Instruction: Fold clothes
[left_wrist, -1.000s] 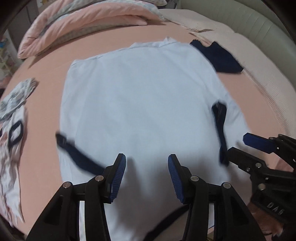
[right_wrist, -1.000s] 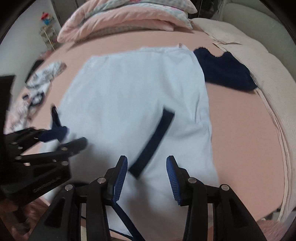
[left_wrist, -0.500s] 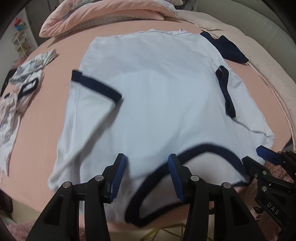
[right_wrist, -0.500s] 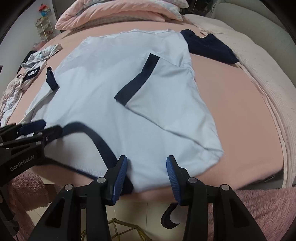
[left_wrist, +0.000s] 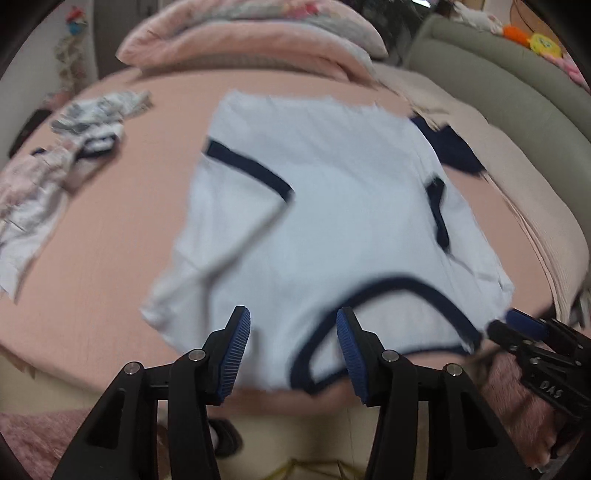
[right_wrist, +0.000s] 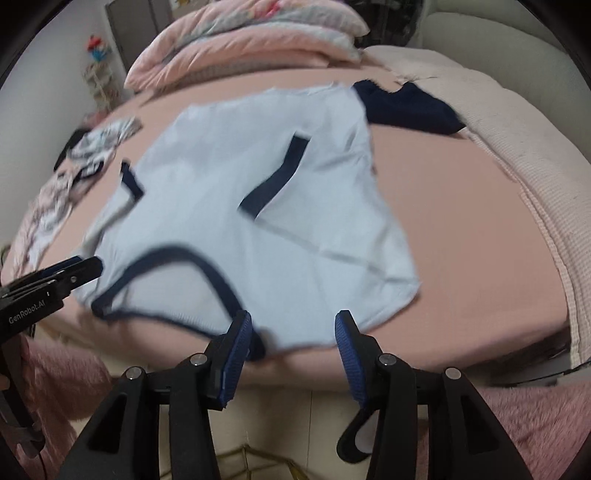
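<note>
On the big pink bed (left_wrist: 110, 258), a heap of small patterned clothes (left_wrist: 66, 147) is lying far on the left side, well apart from everything else. Next to it, in the middle of the bed, the pale blue T-shirt with dark blue trim (left_wrist: 332, 221) is lying flat, with its neck hole close to the near edge and both short sleeves folded in on top. Behind the shirt's far right corner, a dark blue piece of clothing (right_wrist: 406, 107) is lying against the cream blanket (right_wrist: 517, 166). The left gripper (left_wrist: 291, 347) is hanging just over the near edge of the shirt, with its blue fingers (left_wrist: 236, 350) standing apart and holding nothing. The right gripper (right_wrist: 291, 343) is hanging over the shirt's near right corner, and its jaws are opening with nothing pinched between them. The sleeves are looking done, so the next job is probably folding the shirt in half. The near edge is lying right at the side of the bed, so a pull toward the floor might be dragging the whole shirt off. Grabbing only the top layer might be pulling a sleeve open again. Lifting one corner higher than the other might be making the fold crooked.
</note>
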